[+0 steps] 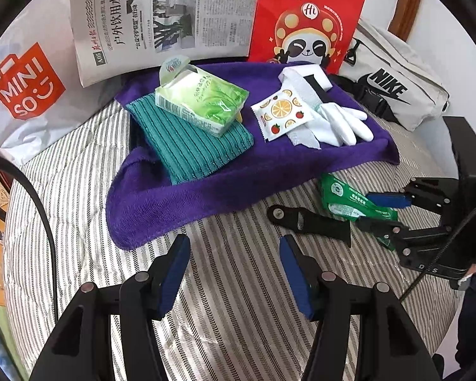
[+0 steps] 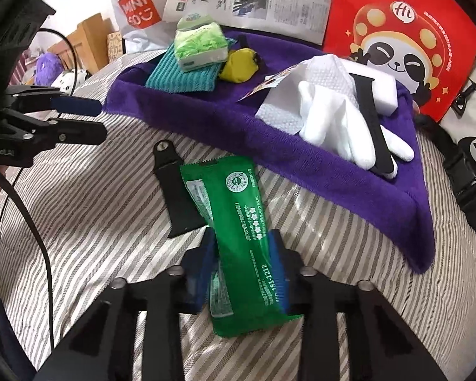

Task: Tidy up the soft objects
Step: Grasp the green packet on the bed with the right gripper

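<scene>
Green glossy plastic packet [image 2: 238,241] with white print, clamped between the blue pads of the right gripper [image 2: 241,263], lying on the striped grey-and-white bed cover [image 2: 95,222]. A flat black strap piece [image 2: 177,197] lies just beside it, partly under its far end. Left gripper [image 1: 234,270] hovers above the cover with fingers spread wide, nothing between them. Beyond, a purple fleece towel [image 1: 206,190] carries a teal ribbed cloth [image 1: 190,146], a green-and-white tissue pack [image 1: 200,98] on top of it, a citrus-print sachet [image 1: 280,111], and white gloves [image 1: 342,123]. A red panda-print paper bag [image 1: 307,16] and a newspaper [image 1: 161,16] stand behind the towel.
</scene>
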